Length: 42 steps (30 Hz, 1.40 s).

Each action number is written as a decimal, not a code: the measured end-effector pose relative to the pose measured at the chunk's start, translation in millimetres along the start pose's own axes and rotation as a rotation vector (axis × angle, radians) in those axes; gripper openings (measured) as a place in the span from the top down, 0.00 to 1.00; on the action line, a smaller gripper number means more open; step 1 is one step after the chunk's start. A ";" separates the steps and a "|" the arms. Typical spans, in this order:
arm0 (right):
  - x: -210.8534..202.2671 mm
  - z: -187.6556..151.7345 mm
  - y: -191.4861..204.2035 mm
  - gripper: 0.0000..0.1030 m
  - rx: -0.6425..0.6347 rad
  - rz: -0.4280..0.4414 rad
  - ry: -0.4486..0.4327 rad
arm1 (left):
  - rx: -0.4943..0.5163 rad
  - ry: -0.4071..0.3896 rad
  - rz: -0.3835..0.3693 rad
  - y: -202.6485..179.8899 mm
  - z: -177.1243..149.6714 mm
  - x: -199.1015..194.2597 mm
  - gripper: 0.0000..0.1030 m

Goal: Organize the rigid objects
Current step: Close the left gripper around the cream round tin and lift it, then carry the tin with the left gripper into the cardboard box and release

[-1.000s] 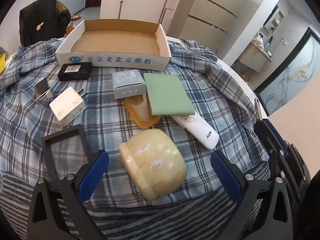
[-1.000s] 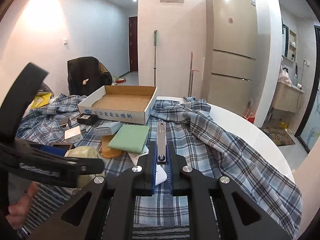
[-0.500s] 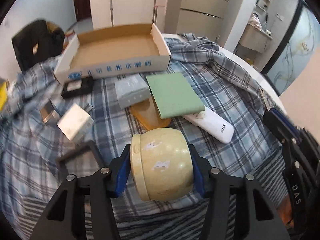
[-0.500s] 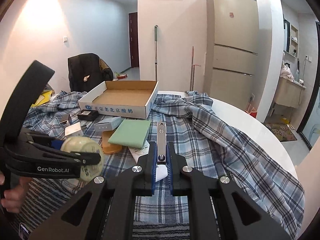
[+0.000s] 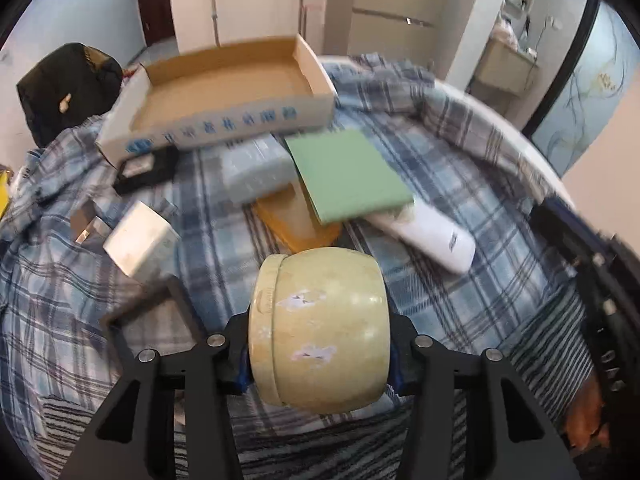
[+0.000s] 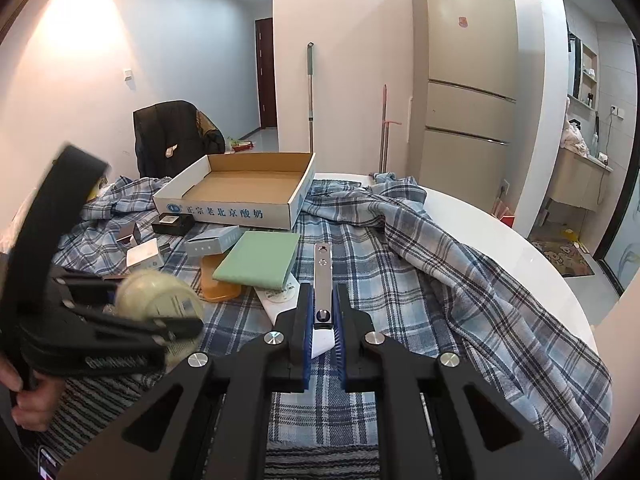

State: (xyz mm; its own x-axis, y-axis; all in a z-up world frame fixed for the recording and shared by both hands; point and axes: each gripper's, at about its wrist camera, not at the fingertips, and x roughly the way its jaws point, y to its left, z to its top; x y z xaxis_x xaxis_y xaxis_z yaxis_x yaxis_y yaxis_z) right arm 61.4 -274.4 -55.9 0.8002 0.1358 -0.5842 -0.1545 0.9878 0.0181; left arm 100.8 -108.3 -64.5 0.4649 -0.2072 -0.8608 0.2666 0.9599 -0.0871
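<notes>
The left tool [image 5: 318, 354] clamps a cream jar [image 5: 320, 328] at lower centre, while the right tool [image 6: 322, 320] pinches a metal bar [image 6: 322, 280] mid-frame above the tabletop [image 6: 480, 220].

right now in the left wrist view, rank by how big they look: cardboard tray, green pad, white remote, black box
1. cardboard tray
2. green pad
3. white remote
4. black box
Apparent size only; fisheye and differing distances make true size unsure.

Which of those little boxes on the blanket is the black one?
The black box lying right against the front of the cardboard tray. The grey-blue box and the white box nearby are pale.
</notes>
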 end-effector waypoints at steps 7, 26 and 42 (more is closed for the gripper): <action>2.2 0.8 1.2 0.92 -0.003 -0.015 0.008 | -0.001 -0.198 0.083 15.0 0.5 -39.5 0.51; -8.8 80.1 25.1 0.92 -0.048 -0.080 -0.083 | -0.165 -0.734 0.200 63.4 29.5 -111.7 0.51; 58.3 192.0 89.2 0.92 0.021 0.082 -0.152 | -0.188 -0.855 0.268 134.4 125.3 -118.6 0.50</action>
State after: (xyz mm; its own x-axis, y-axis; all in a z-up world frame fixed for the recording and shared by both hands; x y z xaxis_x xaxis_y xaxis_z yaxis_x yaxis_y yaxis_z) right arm 205.6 -163.8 67.4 0.8641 0.2247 -0.4503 -0.2125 0.9740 0.0783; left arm 187.3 21.6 88.7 0.9780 0.0296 -0.2063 -0.0476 0.9954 -0.0829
